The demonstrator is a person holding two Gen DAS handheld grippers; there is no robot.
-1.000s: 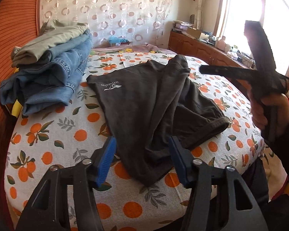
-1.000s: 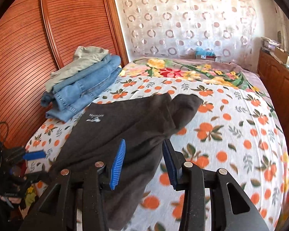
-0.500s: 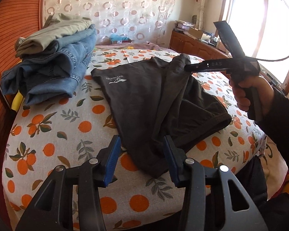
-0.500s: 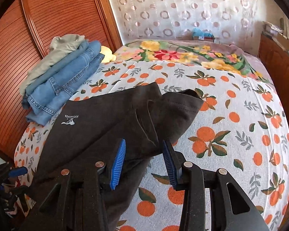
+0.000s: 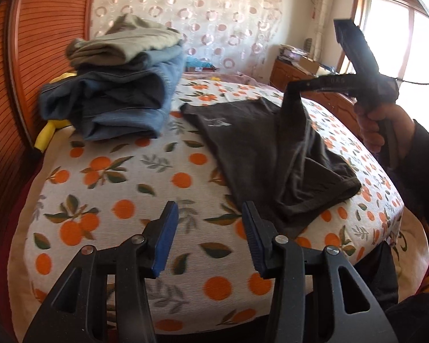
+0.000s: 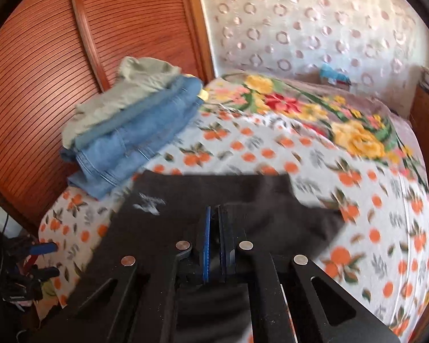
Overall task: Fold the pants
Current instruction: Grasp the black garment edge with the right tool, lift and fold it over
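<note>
Count: 1 dark pants spread on the bed, 1 white logo on them. 1 stack of folded clothes at 10 o'clock: 1 olive-green piece on top, blue denim under it, layer count unclear. 2 tools: left tool, right tool. 1 hand visible. 1 floral blanket at 12 o'clock.

Dark pants (pale logo) rumpled on orange-print bedspread, one corner lifted.
</note>
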